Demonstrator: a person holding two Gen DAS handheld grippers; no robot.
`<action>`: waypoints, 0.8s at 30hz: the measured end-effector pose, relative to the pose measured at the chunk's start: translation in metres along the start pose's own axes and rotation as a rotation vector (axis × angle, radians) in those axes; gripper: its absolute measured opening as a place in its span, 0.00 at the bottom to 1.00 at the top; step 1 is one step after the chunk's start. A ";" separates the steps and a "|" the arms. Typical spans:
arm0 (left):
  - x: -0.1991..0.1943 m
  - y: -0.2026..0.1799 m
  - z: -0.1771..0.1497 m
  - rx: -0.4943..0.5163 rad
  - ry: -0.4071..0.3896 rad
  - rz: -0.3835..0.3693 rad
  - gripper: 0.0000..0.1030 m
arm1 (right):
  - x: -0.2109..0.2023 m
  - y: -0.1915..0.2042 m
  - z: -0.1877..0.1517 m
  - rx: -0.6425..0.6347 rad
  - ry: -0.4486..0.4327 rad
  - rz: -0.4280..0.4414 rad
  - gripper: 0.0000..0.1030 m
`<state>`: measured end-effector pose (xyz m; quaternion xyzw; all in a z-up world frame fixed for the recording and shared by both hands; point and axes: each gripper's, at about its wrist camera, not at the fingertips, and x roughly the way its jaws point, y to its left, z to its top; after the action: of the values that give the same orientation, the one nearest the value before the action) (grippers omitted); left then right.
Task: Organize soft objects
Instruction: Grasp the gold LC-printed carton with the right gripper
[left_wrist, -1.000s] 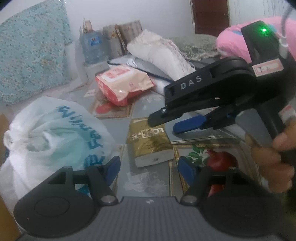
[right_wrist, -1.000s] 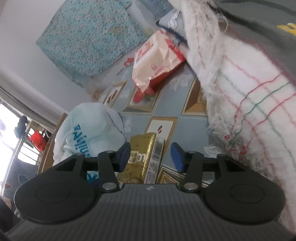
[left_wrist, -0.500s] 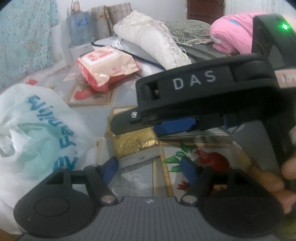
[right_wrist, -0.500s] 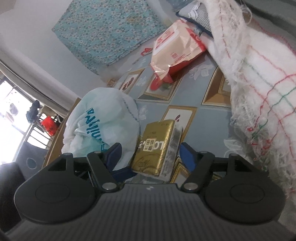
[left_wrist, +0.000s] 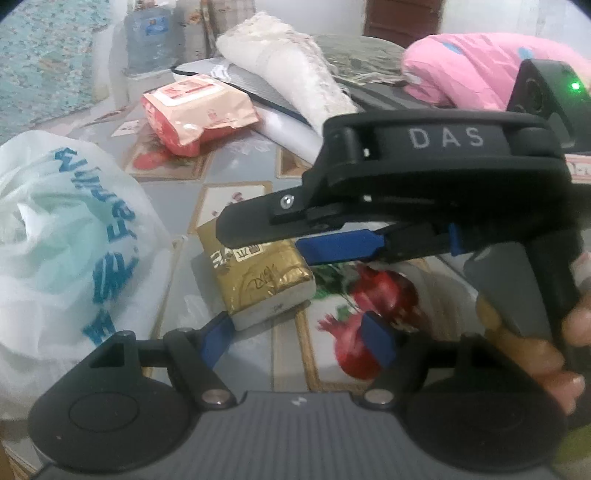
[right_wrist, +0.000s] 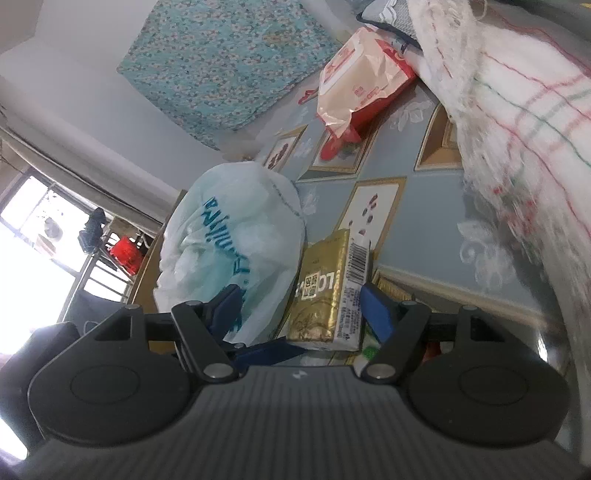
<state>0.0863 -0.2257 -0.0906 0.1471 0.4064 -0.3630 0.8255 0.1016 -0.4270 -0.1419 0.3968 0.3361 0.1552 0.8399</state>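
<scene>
A gold foil pack (left_wrist: 258, 280) lies flat on the patterned tabletop (left_wrist: 236, 162). My right gripper (right_wrist: 301, 308) hovers over it with the pack (right_wrist: 325, 295) between its blue pads. The jaws are opening; the right pad is close to the pack's barcode edge and the left pad stands well clear. In the left wrist view the right gripper (left_wrist: 269, 243) reaches in from the right, over the pack. My left gripper (left_wrist: 297, 339) is open just in front of the pack's near corner, holding nothing.
A stuffed white plastic bag (left_wrist: 66, 240) sits left of the pack. Behind it lie a pink wipes pack (left_wrist: 199, 110), a rolled white towel (left_wrist: 288, 62) and a pink soft bundle (left_wrist: 480, 70). A fringed checked cloth (right_wrist: 517, 129) fills the right. A person's hand (left_wrist: 554, 350) holds the right gripper.
The right gripper's jaws widened and it came forward, so the gold pack now lies between its pads. The left gripper tipped downward and sits closer to the pack.
</scene>
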 end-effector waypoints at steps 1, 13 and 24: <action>-0.003 -0.001 -0.004 0.005 0.001 -0.009 0.74 | -0.003 0.000 -0.003 0.002 0.000 0.005 0.69; -0.029 -0.010 -0.023 0.066 0.000 -0.112 0.76 | -0.037 -0.002 -0.039 0.048 0.028 0.037 0.75; -0.024 -0.015 -0.019 0.128 -0.115 0.091 0.76 | -0.053 -0.003 -0.029 0.073 -0.077 0.004 0.76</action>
<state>0.0548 -0.2141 -0.0828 0.1968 0.3272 -0.3583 0.8520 0.0431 -0.4399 -0.1343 0.4334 0.3083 0.1291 0.8369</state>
